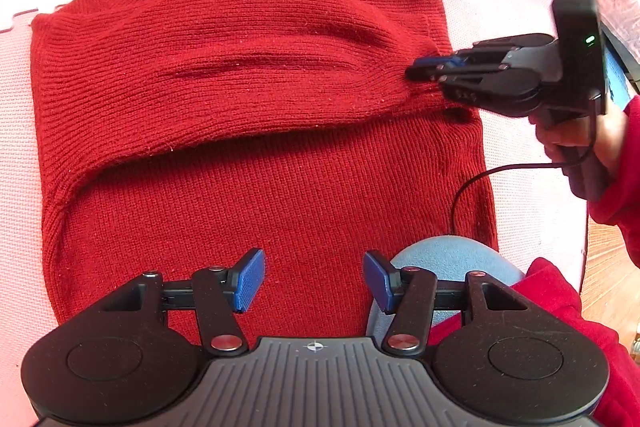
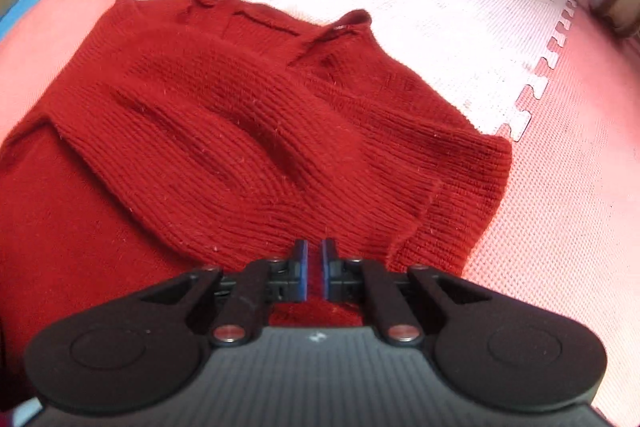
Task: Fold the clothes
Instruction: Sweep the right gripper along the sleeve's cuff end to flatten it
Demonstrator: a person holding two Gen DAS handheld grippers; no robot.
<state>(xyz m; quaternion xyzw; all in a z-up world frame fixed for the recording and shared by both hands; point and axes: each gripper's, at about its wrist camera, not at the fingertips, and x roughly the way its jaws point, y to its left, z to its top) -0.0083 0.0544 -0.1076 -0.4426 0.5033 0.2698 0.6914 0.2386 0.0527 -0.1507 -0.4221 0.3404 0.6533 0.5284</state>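
Red knit sweater (image 1: pixel 256 155), sleeve folded across, on pink foam mat (image 2: pixel 560 187). Right gripper (image 2: pixel 314 269) pinching sleeve cuff. Left gripper (image 1: pixel 314 281) spread, empty.

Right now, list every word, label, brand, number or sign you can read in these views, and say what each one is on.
No readable words, brands or numbers in either view.
Crosshair sign, no text: on the left gripper body.
Small white mark, too blurred to read: on the right gripper body.
Green light, no text: on the right gripper's black housing.
Red knit garment: no label visible.

Red sweater (image 1: pixel 260 147) lies on pink foam mat (image 1: pixel 500 7).
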